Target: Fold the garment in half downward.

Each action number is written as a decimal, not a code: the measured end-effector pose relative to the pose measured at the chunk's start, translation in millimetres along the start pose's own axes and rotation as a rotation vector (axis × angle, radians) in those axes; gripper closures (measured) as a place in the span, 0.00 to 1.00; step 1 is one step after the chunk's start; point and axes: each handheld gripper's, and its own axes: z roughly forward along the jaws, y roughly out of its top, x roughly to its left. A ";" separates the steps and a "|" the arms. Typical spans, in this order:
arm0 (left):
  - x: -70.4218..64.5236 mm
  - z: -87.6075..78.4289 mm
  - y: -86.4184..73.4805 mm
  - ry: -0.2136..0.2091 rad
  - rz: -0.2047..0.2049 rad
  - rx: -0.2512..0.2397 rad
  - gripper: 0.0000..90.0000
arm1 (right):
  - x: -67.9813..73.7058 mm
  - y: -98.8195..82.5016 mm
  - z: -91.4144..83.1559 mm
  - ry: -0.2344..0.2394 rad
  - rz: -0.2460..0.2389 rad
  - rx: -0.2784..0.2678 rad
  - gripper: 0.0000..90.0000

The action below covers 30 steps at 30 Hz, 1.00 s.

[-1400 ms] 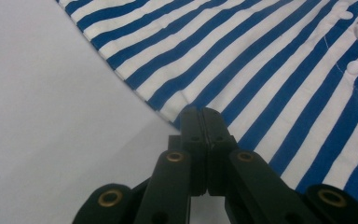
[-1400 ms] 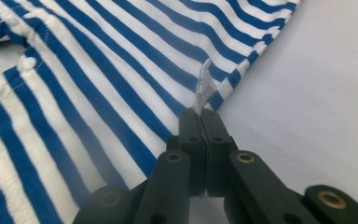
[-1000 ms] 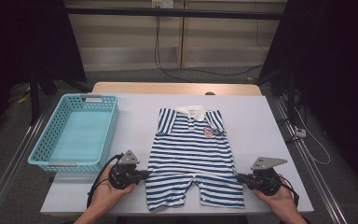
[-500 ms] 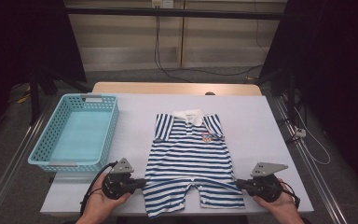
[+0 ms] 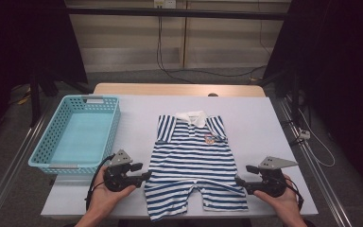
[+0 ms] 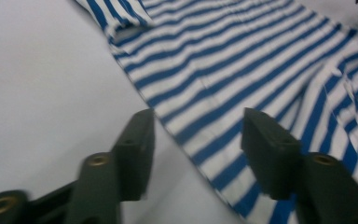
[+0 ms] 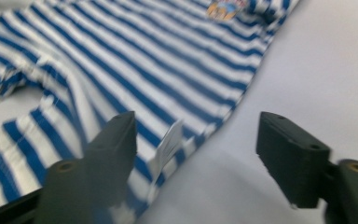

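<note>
Two grippers flank the striped romper (image 5: 194, 163), which lies flat near the table's (image 5: 264, 118) front edge. Left gripper (image 5: 146, 176) at its left hem and right gripper (image 5: 238, 180) at its right hem have just opened, jaws straddling the fabric's edge without pinching.

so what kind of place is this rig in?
Probably a lab or recording booth, not a home. A plain white table stands between dark curtains, with cables trailing down the back wall, and a striped romper and blue basket laid out as props.
</note>
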 end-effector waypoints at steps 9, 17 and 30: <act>8.6 7.4 17.6 0.112 -0.008 -0.098 0.10 | -10.1 14.9 3.8 -0.050 0.065 -0.102 0.19; 14.7 17.8 43.2 0.092 0.020 -0.147 0.05 | -24.0 40.0 11.9 -0.069 0.077 -0.160 0.14; 34.8 46.8 74.4 0.076 0.008 -0.206 0.06 | -58.2 72.5 37.2 -0.072 0.092 -0.180 0.08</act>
